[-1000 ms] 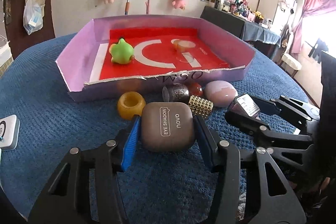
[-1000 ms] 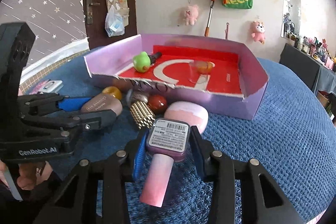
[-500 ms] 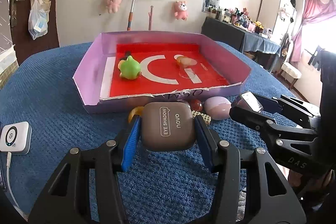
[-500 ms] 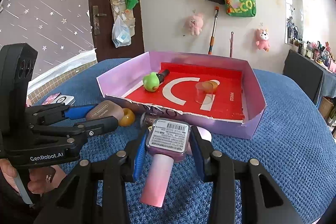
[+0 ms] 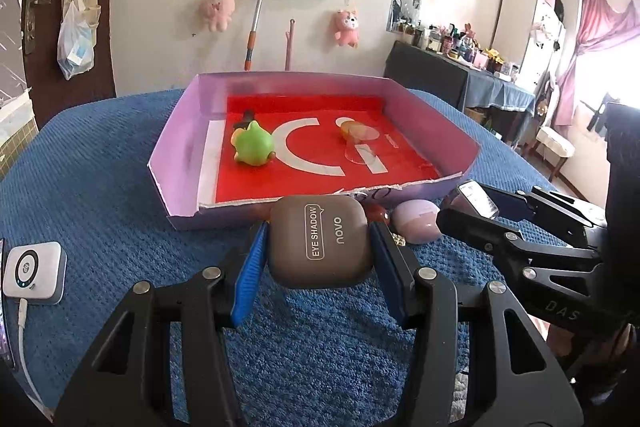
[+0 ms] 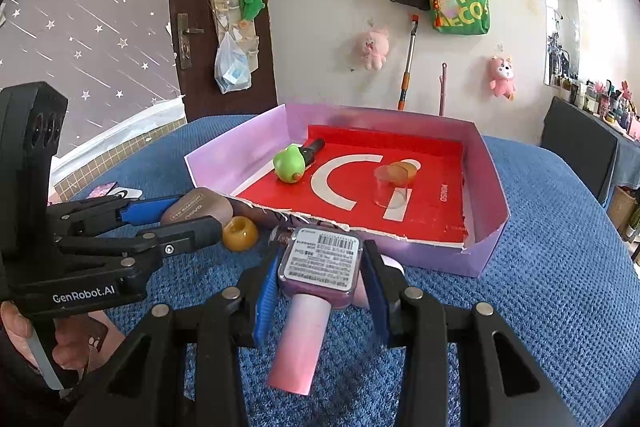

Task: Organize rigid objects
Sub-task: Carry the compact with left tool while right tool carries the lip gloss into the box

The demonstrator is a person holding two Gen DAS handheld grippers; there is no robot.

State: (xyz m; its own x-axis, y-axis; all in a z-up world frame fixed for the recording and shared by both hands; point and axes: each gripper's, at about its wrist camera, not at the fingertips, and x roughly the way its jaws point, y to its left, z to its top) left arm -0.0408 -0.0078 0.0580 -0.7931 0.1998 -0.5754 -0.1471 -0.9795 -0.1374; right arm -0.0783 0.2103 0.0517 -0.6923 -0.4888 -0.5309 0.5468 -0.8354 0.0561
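L gripper (image 5: 318, 259) fingers pinch eye shadow case (image 5: 319, 241); R gripper (image 6: 320, 281) fingers pinch pink bottle (image 6: 308, 311), cap between pads.

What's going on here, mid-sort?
A person holds two tools over the blue textured cloth. The left hand-held gripper clamps a brown rounded eye-shadow case; the right hand-held gripper clamps a pink bottle with a barcode label. Both are held in front of the shallow purple cardboard tray, which contains a green frog toy and a clear plastic cup.

Home bedroom, plush toys (image 6: 374, 47), pink curtain (image 5: 600, 23)
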